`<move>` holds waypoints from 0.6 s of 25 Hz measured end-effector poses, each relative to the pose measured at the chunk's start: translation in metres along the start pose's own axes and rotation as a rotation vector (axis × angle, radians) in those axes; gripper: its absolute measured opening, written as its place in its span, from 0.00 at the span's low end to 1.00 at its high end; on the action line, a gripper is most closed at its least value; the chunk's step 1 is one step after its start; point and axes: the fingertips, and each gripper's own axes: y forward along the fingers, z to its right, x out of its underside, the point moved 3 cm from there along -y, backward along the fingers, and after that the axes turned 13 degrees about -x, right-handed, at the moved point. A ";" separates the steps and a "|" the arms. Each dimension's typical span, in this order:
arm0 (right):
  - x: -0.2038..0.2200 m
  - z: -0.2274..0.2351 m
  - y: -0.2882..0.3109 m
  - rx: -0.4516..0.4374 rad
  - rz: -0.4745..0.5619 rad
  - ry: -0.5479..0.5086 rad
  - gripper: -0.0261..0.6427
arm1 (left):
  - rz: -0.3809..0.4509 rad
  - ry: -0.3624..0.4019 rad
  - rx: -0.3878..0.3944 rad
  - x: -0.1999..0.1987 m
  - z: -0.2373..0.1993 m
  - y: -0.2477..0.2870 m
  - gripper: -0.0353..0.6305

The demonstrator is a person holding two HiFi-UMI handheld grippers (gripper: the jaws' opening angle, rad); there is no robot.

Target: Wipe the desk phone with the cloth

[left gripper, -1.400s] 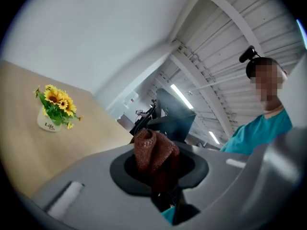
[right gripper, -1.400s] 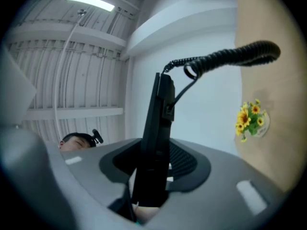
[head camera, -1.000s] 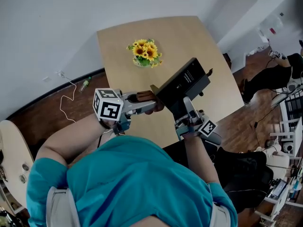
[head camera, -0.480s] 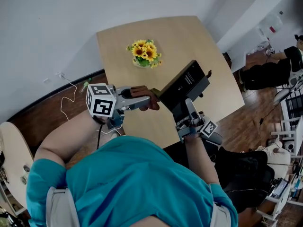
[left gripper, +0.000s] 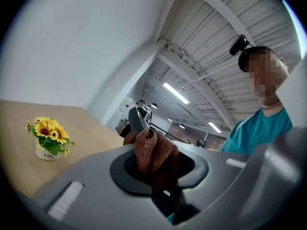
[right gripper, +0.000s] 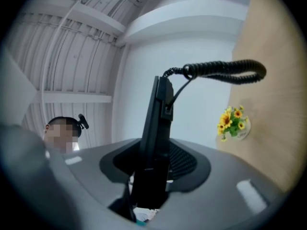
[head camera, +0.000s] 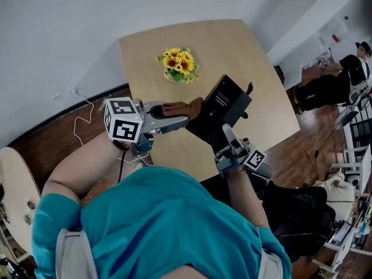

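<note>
Desk phone during wiping, shown above the table, the largest thing in the scene, which stays bare except for one vase. We see the phone lifted off the tabletop, tilted with one edge toward the person. Compared with half a second ago it is turned more edge-on, so a fresh side now faces the left. In the right gripper view the dark body stands upright between the jaws, which are clamped on its lower edge. The right gripper therefore acts as the holder.

The left gripper is closed on the cloth. A moment ago it was drawn back to the left, and it has now come forward again, so the brown cloth lies against the phone's near left edge. We read this as the start of a new stroke on a newly presented face. Wiping is under way rather than finished.

The bunched cloth fills the gap between the left jaws. Smaller items are the coiled cord, hanging free from the phone's top, and the sunflowers, well apart from both grippers.
</note>
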 end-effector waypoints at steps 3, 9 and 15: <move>-0.005 -0.006 0.004 -0.046 0.050 0.028 0.29 | -0.012 0.002 -0.042 0.014 -0.007 0.004 0.19; -0.013 -0.022 0.019 -0.122 0.095 0.047 0.29 | -0.054 0.079 -0.174 0.035 -0.044 0.003 0.19; -0.015 -0.019 0.016 -0.123 0.129 0.058 0.29 | -0.105 0.085 -0.207 0.054 -0.062 -0.005 0.19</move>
